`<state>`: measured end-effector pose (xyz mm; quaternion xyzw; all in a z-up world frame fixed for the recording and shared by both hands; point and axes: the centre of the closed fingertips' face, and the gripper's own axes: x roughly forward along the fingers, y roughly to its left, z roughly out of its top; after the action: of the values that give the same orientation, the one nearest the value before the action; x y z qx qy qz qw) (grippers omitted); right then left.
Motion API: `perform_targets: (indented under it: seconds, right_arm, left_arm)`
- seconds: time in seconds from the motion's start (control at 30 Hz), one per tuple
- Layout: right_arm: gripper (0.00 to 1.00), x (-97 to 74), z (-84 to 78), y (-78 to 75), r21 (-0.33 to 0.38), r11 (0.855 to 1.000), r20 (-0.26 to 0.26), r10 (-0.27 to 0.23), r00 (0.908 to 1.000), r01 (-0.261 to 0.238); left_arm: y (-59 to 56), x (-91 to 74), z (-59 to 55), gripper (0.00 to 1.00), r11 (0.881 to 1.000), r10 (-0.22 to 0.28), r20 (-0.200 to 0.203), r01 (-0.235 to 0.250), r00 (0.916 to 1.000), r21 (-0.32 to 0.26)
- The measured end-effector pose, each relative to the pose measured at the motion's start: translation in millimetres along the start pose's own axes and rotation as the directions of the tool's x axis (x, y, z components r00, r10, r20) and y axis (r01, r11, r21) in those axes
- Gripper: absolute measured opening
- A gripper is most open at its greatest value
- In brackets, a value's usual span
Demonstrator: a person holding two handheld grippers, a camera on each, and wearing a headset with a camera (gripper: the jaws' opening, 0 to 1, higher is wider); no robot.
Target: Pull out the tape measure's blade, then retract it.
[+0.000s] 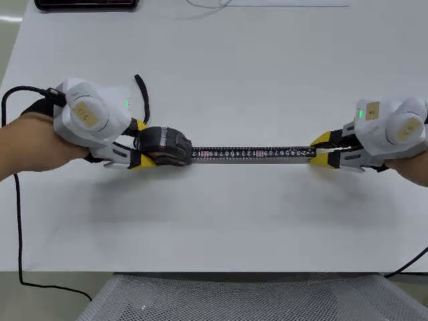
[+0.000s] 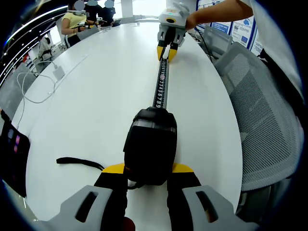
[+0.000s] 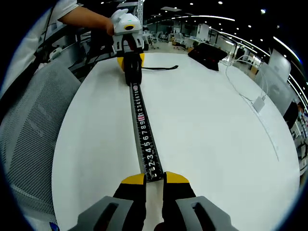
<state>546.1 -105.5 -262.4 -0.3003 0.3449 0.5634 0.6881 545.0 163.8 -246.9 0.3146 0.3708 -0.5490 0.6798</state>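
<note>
A black tape measure case (image 1: 163,146) lies on the white table (image 1: 234,80), and my left gripper (image 1: 142,143) is shut on its rear end. In the left gripper view the case (image 2: 150,144) sits between the yellow-tipped fingers (image 2: 113,169). Its dark blade (image 1: 251,153) with white numerals runs flat to the right, drawn out across the table. My right gripper (image 1: 322,149) is shut on the blade's end. In the right gripper view the blade (image 3: 143,134) runs away from the fingertips (image 3: 133,179) toward the case (image 3: 131,65). A black wrist strap (image 1: 142,93) trails behind the case.
A mesh chair back (image 1: 234,297) stands at the table's near edge. A black cable (image 1: 17,200) hangs from the left gripper off the table's left side. A dark object (image 1: 85,4) lies at the far edge. A white cable and adapter (image 3: 257,102) rest further off on the table.
</note>
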Motion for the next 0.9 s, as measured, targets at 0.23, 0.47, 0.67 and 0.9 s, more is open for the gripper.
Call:
perform_targets:
  seconds: [0.23,0.47,0.67,0.9]
  right_arm:
    - [0.08,-2.8,-4.3,-0.5,0.0,1.0,-0.008,-0.002,1.0,0.002]
    - [0.08,-6.9,-10.5,-1.9,0.002,1.0,-0.018,-0.006,0.9998,0.006]
    - [0.08,-10.1,-15.0,-2.2,0.001,1.0,-0.025,-0.008,0.9996,0.008]
    - [0.08,-12.0,-17.9,-0.9,0.005,1.0,-0.031,-0.001,0.9995,0.002]
  left_arm:
    - [0.2,0.2,0.0,0.26,1.0,0.001,0.0,-0.001,1.0,0.0]
    - [0.2,0.5,0.2,0.26,1.0,0.002,0.001,-0.002,1.0,0.0]
    - [0.2,0.7,0.7,0.26,1.0,0.002,-0.001,-0.002,1.0,0.001]
    - [0.0,1.2,1.2,0.27,1.0,0.005,-0.007,-0.005,1.0,0.004]
